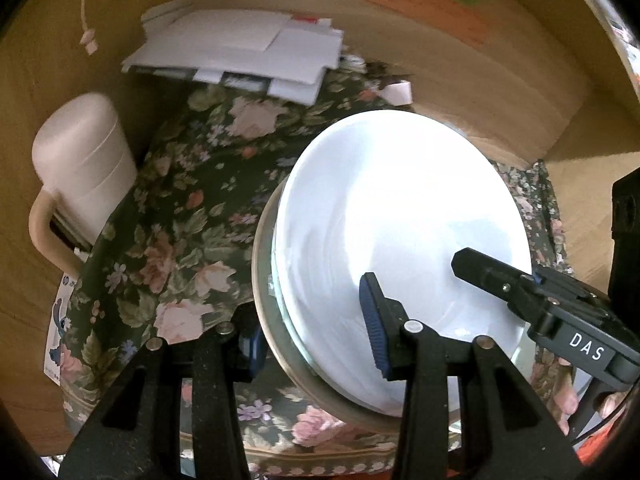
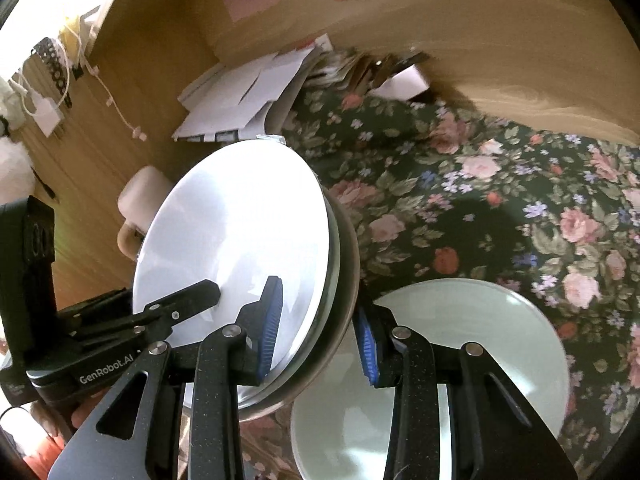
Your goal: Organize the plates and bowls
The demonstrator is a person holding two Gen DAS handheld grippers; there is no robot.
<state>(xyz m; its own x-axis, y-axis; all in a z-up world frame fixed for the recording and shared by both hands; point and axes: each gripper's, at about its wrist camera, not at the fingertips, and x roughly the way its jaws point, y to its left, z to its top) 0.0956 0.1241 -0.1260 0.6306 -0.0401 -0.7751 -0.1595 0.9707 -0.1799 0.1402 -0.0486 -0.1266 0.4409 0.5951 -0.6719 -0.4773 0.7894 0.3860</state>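
Observation:
A stack of plates, a white plate (image 1: 400,224) on top, then a glass one and a grey one, is held tilted above the floral cloth (image 1: 188,208). My left gripper (image 1: 316,328) is shut on its near rim, one blue pad on top and one below. My right gripper (image 2: 320,332) is shut on the same stack (image 2: 240,224) from the other side; it also shows in the left wrist view (image 1: 520,292). A pale green bowl (image 2: 460,328) sits on the cloth under the right gripper.
A cream mug (image 1: 84,168) lies at the left edge of the cloth. A pile of white papers (image 1: 248,48) lies at the back against the wooden wall (image 1: 480,80). A small white box (image 2: 404,80) sits at the back.

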